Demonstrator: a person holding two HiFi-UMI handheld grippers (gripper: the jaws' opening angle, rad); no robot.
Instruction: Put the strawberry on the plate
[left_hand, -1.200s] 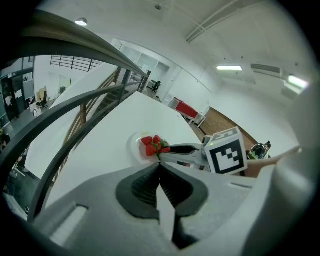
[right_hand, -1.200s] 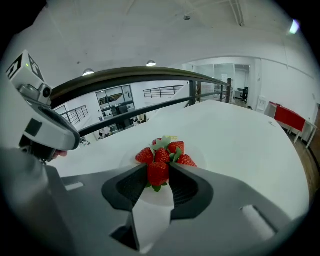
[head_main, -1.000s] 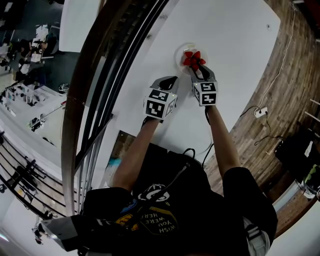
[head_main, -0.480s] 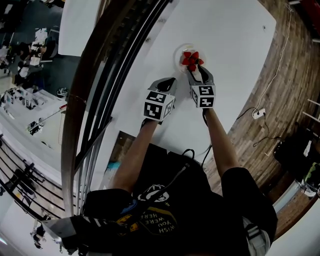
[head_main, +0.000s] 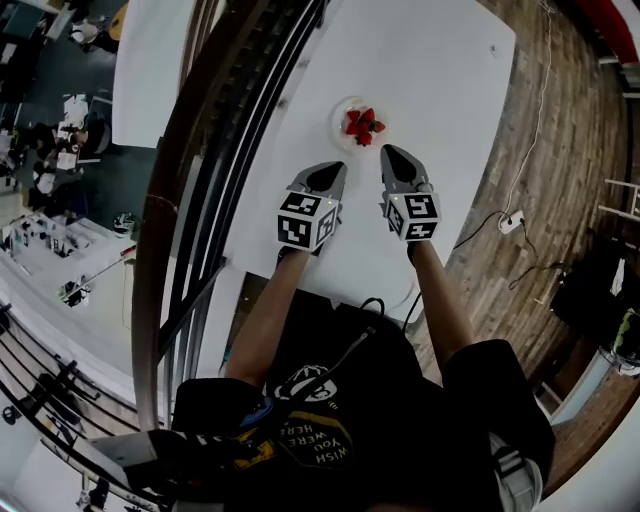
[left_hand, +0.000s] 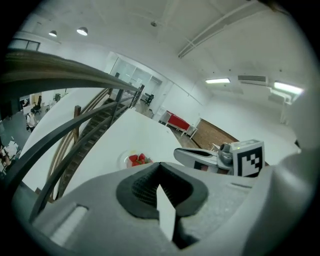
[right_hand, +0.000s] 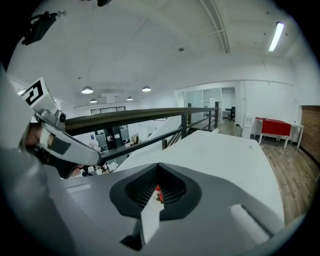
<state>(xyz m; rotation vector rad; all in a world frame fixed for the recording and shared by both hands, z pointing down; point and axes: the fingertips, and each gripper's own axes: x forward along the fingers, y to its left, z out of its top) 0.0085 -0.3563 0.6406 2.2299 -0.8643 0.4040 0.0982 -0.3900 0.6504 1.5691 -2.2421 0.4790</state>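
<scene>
**Hovering both grippers short of a loaded plate**

1. White table (head_main: 430, 60). Fills the upper middle of the head view and serves as the work surface. No writing on it.

2. Dark stair railing (head_main: 190, 200). Sweeps down the left of the frame beside the table edge. It is a fixture and takes no part in the task.

3. Person's black shirt (head_main: 340, 420), lower centre. The print is upside down to the camera and appears to read "WISH YOU WERE HERE".

4. Left gripper (head_main: 333, 170), centre of frame, near the plate on its lower-left side. Its jaws are pressed together with nothing between them. It looks parked as the idle hand.

5. Right gripper (head_main: 390, 155), just right of the left one and apart from the plate. Its jaws have just been closing and now meet. The head view shows nothing gripped. A red fleck sits in the notch at the jaw line in its own view, and it cannot be told whether that is the fruit seen beyond or a smear. It seems drawn back because delivery looks finished.

6. Marker cubes, one on each gripper, left (head_main: 305, 220) and right (head_main: 415, 215). Each bears black-and-white square patterns for tracking. They carry no letters.

7. Plate (head_main: 337, 115), upper centre, small and pale, just above the gripper tips.

8. Strawberry (head_main: 360, 125). A red cluster lies on the plate, touching neither gripper. The count is not clear. The task appears complete.
</scene>
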